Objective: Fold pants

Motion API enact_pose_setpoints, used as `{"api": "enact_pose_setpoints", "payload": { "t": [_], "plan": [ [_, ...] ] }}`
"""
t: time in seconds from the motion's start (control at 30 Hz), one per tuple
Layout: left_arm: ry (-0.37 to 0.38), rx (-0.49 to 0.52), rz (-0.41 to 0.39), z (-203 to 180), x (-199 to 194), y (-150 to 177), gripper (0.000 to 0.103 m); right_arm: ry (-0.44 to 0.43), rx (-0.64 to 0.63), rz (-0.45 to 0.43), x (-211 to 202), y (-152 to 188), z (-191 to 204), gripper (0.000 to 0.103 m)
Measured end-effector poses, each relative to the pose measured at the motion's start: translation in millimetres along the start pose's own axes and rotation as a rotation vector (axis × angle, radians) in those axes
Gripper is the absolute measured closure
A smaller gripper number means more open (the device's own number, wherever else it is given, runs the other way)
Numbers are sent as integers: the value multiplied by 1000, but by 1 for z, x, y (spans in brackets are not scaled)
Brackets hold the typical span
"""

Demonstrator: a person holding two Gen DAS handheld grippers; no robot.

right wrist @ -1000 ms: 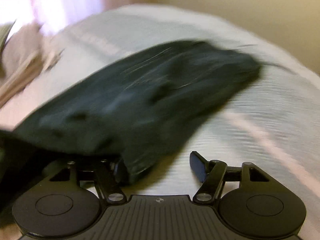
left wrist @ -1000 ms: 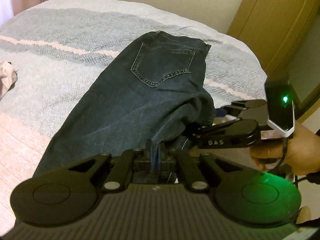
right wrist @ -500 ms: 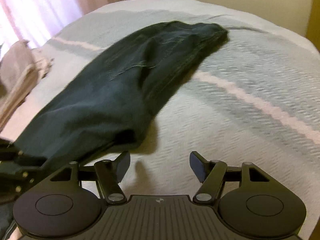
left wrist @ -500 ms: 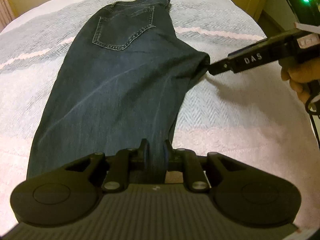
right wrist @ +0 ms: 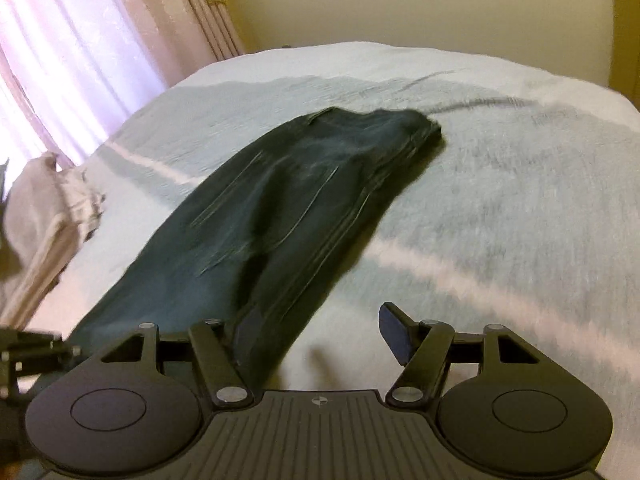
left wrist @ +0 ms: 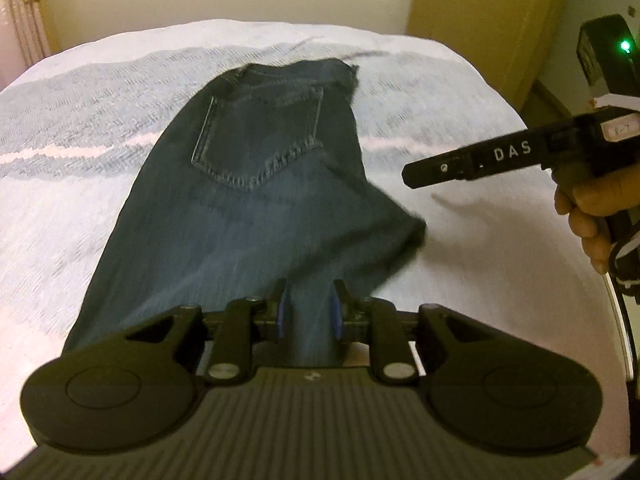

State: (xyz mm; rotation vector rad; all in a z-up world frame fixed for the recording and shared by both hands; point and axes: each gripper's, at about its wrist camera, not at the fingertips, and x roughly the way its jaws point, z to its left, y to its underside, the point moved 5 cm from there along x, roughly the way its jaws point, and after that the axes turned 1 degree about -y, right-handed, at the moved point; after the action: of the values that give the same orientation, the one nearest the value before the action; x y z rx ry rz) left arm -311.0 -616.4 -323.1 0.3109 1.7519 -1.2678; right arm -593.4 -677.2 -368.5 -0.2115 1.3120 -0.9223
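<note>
Denim pants (left wrist: 248,216), dark blue, lie lengthwise on the bed (left wrist: 80,152), folded leg over leg with a back pocket (left wrist: 260,136) facing up and the waistband at the far end. The bed wears a pale grey-blue herringbone cover crossed by a pinkish stripe.

At the near end, the left gripper (left wrist: 307,312) has its blue-padded fingers (left wrist: 282,312) standing on either side of a strip of the denim; they look pressed onto the cloth, though motion blur makes the contact hard to confirm.

The right gripper (right wrist: 316,332) is spread wide and holds nothing. Its left finger overlaps the pants' near right edge in the right wrist view, while the other finger sits over bare bedcover. From the left wrist camera that same gripper, marked "DAS", hangs above the bed just right of the pants, gripped by a hand (left wrist: 596,208).

Light-coloured cloth (right wrist: 48,208) lies bunched at the bed's left edge, near the pink curtains (right wrist: 80,40).
</note>
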Motion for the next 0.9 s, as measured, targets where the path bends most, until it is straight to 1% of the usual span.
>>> {"api": "enact_pose_setpoints", "payload": {
  "t": [0.07,0.1,0.13,0.17,0.2,0.3,0.33,0.37,0.4,0.43,0.47,0.5,0.53,0.57,0.6,0.63,0.7,0.77,0.83,0.87,0.9],
  "plan": [
    [13,-28,12,-4,20,-9,86,4,-37,-1,18,-20,-10,39],
    [20,-23,44,-5,29,-9,86,2,-38,1,29,-31,-16,39],
    [9,18,111,-9,42,-4,85,-3,-24,6,38,-39,-24,39],
    [-12,85,163,-13,51,5,85,-4,5,11,49,-50,-32,39],
    [-14,112,173,-13,53,12,85,-4,32,21,59,-57,-40,39],
    [16,0,193,0,47,22,83,-43,209,48,84,-77,-65,41],
    [19,-16,192,3,44,23,82,-58,253,36,88,-83,-71,48],
    [18,-26,193,6,42,24,82,-74,281,25,92,-89,-77,60],
    [19,-32,196,6,42,24,82,-94,306,19,96,-95,-83,67],
    [16,-32,204,6,44,25,82,-122,326,30,101,-100,-87,84],
    [13,-26,212,5,45,25,82,-118,325,48,106,-106,-93,91],
    [9,-17,222,4,48,23,82,-103,325,35,106,-114,-101,94],
    [8,-16,229,3,51,23,82,-89,342,19,106,-122,-110,103],
    [9,-15,229,4,52,24,82,-44,358,7,106,-127,-120,103],
    [11,-11,229,3,54,24,81,-65,378,40,113,-129,-127,102],
    [11,-10,236,3,55,26,81,-73,368,68,116,-128,-128,102],
    [16,-10,234,4,55,26,81,-68,286,69,110,-129,-124,98],
    [19,-19,232,5,51,27,81,-55,303,50,96,-127,-126,65],
    [20,-35,230,6,45,26,82,-46,329,7,84,-125,-130,49],
    [24,-46,227,7,42,25,82,-60,337,-9,82,-125,-132,49],
    [26,-53,220,7,37,23,82,-91,344,-19,84,-127,-133,49]
  ]
}}
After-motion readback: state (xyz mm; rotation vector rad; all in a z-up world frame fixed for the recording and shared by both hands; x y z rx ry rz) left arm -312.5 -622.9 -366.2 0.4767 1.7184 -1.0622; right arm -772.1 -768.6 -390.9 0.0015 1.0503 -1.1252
